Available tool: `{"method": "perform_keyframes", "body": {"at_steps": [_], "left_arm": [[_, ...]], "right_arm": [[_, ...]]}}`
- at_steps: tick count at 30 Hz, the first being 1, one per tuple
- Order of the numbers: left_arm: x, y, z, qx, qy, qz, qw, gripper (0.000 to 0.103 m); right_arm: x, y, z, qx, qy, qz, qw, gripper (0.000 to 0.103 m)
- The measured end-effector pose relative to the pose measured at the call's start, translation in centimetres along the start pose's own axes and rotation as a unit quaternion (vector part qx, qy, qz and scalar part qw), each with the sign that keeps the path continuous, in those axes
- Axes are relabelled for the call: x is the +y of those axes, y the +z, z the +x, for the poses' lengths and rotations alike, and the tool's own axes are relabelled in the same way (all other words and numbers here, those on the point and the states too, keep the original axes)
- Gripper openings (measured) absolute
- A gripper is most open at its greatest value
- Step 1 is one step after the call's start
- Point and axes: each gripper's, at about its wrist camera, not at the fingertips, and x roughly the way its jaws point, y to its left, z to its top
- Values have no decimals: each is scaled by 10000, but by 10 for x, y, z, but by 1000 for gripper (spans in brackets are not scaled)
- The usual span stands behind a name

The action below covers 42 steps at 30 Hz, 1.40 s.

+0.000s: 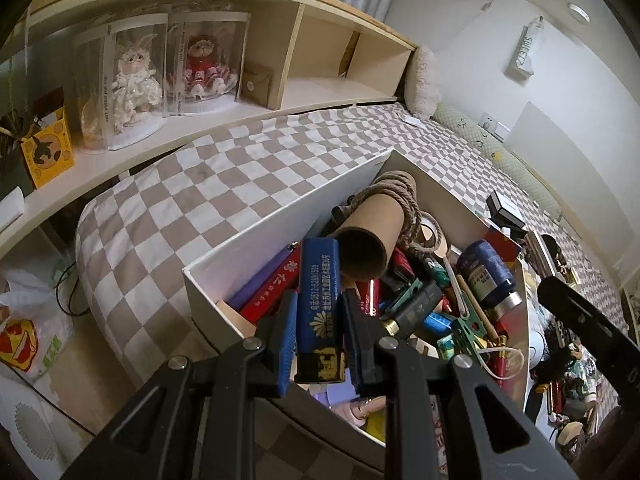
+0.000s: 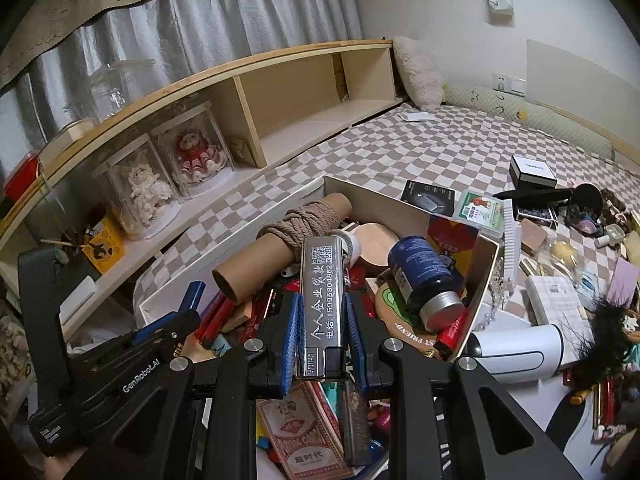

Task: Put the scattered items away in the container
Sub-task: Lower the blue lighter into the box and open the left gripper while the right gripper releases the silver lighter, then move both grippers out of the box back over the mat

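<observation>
The left gripper (image 1: pixel 320 332) is clenched on a blue lighter (image 1: pixel 320 312), its blue pads (image 1: pixel 289 340) pressing the lighter's two long sides; the right gripper (image 2: pixel 320 332) likewise grasps a silver lighter (image 2: pixel 322 304) between its pads (image 2: pixel 291 340). Each lighter lies with its long axis running straight ahead along the fingers, its cap end back toward the camera and its base pointing forward and down. Directly below and ahead of both pairs of tongs sits the white box (image 1: pixel 224 264), the container, already crowded: a cardboard tube (image 1: pixel 372 236) wound with brown rope (image 1: pixel 408 200) lies just beyond the blue lighter's far end, red flat packs (image 1: pixel 276 288) sit to its left, and a dark blue can (image 1: pixel 486 276) rests on its side off to the right. Seen from the right wrist, the left gripper (image 2: pixel 188 300) hangs just to the left, also over the box, so the two hands are about equally near the pile. The coming move, by this reading, needs only a release: both lighters should drop lengthwise onto the heap. The blue lighter carries white print and a worn gold-and-black cap; the silver one is shiny metal with a QR code and a line of characters and digits. Further out, to the right of the box, loose items (image 2: pixel 536 248) remain scattered on the checked bedspread (image 2: pixel 420 148).
</observation>
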Motion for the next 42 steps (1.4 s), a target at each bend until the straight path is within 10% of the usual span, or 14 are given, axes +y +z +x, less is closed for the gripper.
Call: {"method": "perform_keyframes", "body": {"at_steps": [11,14,42], "left_arm": [[-4,4,1,24,-46,-78,10000,22],[-4,3,2,38,-37,-80,10000,47],[-15,4,-12,-180,47,155,9997,47]], "right_arm": [[5,1,7,63,34,-19,10000,24],[6,1,9,93,55,-13,9999,24],[-8,-6,4,149,-36,180,9997,24]]}}
